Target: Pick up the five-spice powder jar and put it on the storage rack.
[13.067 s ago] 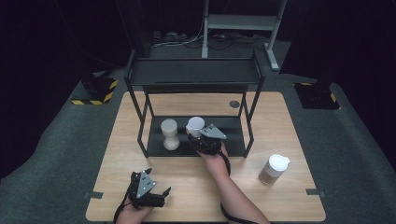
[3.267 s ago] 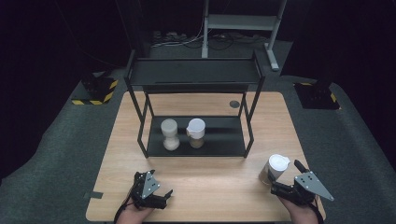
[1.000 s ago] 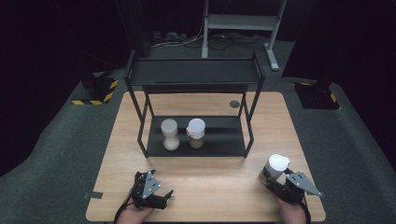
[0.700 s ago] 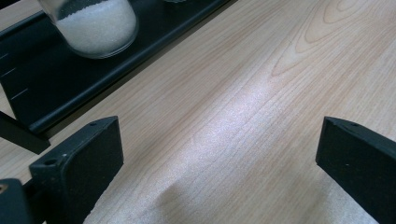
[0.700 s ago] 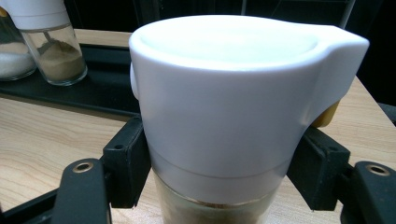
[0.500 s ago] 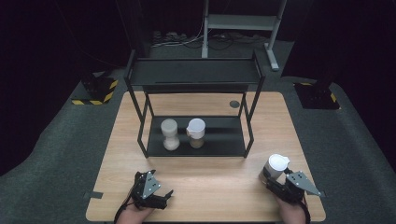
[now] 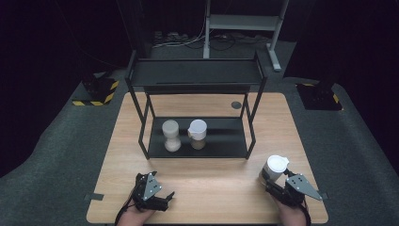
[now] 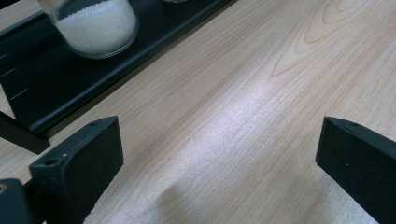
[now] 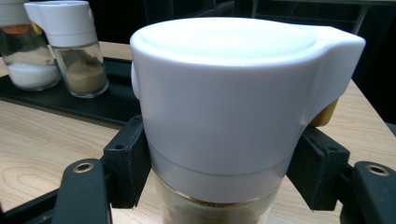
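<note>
A glass jar with a white spouted lid [image 7: 275, 165] stands upright near the table's front right corner. My right gripper [image 7: 270, 181] comes at it from the near side. In the right gripper view both black jaws press the glass just under the jar's lid [image 9: 224, 102], so the right gripper [image 9: 219, 161] is shut on it. My left gripper [image 7: 163, 197] rests at the front left of the table. The left gripper [image 8: 219, 154] stands wide open over bare wood.
A black two-tier rack [image 7: 197, 75] stands mid-table. Its bottom tray [image 7: 226, 141] holds a jar of white grains [image 7: 171, 135] and a white-lidded jar of brown powder [image 7: 197, 134]. The white-grain jar [image 8: 95, 23] is ahead of the left gripper. Dark floor surrounds the table.
The right gripper left the rack, came to the front right jar from its right side and closed its jaws around it. In the last second nothing moved. The left gripper stayed put.
</note>
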{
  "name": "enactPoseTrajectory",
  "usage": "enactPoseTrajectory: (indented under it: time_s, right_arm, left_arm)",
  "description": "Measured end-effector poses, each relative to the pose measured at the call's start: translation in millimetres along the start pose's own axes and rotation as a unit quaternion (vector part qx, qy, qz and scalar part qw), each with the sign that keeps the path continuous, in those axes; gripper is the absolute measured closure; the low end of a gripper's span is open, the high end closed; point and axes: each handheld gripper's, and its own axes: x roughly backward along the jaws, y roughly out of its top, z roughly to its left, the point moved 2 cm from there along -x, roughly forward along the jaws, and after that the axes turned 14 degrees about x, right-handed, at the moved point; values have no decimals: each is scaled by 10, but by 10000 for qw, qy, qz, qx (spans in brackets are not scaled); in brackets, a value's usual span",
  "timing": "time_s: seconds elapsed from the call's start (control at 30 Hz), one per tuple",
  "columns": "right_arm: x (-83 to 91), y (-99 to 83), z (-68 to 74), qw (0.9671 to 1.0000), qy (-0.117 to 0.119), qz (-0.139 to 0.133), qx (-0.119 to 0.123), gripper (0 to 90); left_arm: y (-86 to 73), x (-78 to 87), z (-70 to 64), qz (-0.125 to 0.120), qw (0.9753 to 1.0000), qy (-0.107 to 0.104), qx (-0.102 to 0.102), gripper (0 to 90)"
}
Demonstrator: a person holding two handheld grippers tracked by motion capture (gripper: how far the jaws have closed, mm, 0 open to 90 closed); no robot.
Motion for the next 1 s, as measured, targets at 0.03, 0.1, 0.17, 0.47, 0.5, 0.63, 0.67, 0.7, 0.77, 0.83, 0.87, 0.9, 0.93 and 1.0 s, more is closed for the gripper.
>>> enactPoseTrajectory:
  time_s: [0.03, 0.1, 0.17, 0.47, 0.5, 0.63, 0.67, 0.7, 0.77, 0.83, 0.87, 0.9, 0.93, 1.0]
  right_arm:
    - [-1, 6, 11, 10000, 9, -8, 13, 303]
    - [-1, 16, 28, 10000, 28, -27, 33, 303]
    - [-2, 26, 43, 10000, 48, -42, 38, 303]
    - [-20, 42, 111, 9998, 155, -44, 82, 303]
    - [-24, 45, 120, 9998, 171, -46, 91, 303]
    - [-44, 56, 165, 9997, 224, -48, 120, 303]
    - [-50, 58, 176, 9996, 239, -46, 135, 303]
    - [-54, 58, 188, 9996, 254, -36, 139, 303]
    - [-65, 59, 211, 9995, 289, -32, 150, 303]
    - [-71, 59, 234, 9994, 310, -36, 172, 303]
    - [-74, 60, 248, 9993, 332, -36, 177, 302]
    - [-78, 62, 257, 9992, 346, -46, 188, 303]
    - [-81, 64, 271, 9991, 367, -50, 192, 302]
    - [-86, 73, 305, 9989, 410, -59, 207, 303]
  left_arm:
    - [0, 0, 0, 0, 10000, -1, 1, 11]
    - [0, 0, 1, 1, 10000, -4, 4, 11]
    - [0, 0, 1, 2, 10000, -3, 4, 11]
    - [0, 0, 1, 1, 10000, -6, -1, 11]
    - [0, 0, 0, 3, 10000, -4, -3, 11]
    - [0, -1, 0, 4, 10000, -5, -4, 11]
    - [0, -1, 0, 3, 10000, -7, -1, 11]
    - [0, -1, 0, 4, 10000, -7, 0, 11]
    - [0, -1, 0, 4, 10000, -9, -2, 11]
    - [0, 0, 1, 3, 10000, -11, -1, 11]
    - [0, 0, 1, 4, 10000, -11, 0, 11]
    - [0, 0, 1, 2, 10000, -11, 0, 11]
    - [0, 0, 1, 3, 10000, -10, -2, 11]
    - [0, 0, 0, 2, 10000, -9, -4, 11]
